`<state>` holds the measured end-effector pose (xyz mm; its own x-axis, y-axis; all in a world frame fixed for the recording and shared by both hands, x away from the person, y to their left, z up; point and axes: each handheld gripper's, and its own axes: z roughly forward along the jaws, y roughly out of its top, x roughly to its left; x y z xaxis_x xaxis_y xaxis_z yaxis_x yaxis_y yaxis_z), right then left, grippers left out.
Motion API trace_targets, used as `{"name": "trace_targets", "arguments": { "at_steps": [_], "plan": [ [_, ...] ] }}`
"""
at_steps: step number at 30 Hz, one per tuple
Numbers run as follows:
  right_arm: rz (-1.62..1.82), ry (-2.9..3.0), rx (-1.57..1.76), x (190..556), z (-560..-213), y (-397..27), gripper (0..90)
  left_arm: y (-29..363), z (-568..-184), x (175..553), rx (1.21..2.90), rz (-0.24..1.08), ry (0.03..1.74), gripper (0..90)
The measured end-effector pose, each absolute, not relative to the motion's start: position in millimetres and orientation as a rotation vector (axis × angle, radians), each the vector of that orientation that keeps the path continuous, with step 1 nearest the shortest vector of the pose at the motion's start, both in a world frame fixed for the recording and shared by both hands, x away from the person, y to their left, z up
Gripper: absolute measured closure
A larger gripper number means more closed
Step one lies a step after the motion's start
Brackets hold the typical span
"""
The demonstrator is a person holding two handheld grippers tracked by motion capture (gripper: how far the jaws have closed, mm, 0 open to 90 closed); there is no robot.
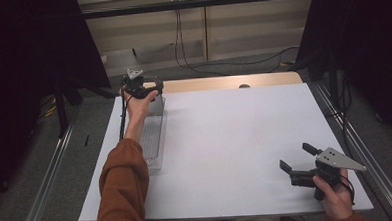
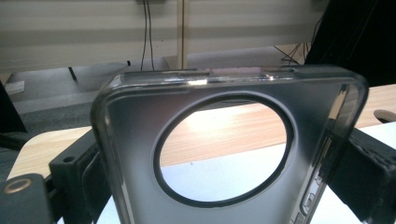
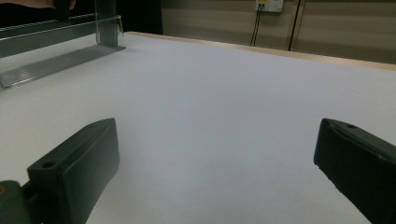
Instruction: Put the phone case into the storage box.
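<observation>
The jaws of the left gripper (image 1: 150, 90) press against the two side edges of a clear phone case (image 2: 224, 154), holding it upright with its round camera opening facing the lens. This happens at the far left of the white table (image 1: 235, 139), above the far end of a clear ridged rack (image 1: 152, 137). The right gripper (image 1: 297, 162) rests near the table's near right corner, its jaws spread wide with nothing between them.

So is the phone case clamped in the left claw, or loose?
Clamped. In the left gripper view the clear phone case stands upright between the left claw, both jaws pressed against its sides.
</observation>
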<state>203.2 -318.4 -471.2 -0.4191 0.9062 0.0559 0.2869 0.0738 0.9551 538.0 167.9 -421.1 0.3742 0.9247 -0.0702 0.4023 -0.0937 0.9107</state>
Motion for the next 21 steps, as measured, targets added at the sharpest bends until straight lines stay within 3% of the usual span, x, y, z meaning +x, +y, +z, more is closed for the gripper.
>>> {"name": "trace_targets", "arguments": {
  "at_steps": [8,21],
  "plan": [
    [1.365,1.780,1.178,203.5,-471.6,-318.5,0.0,166.8,-428.5,538.9,1.730,0.659,1.204,4.7],
    [1.367,1.785,1.177,203.4,-471.8,-317.9,0.0,170.1,-419.7,533.6,1.673,0.656,1.201,3.1]
  ]
}}
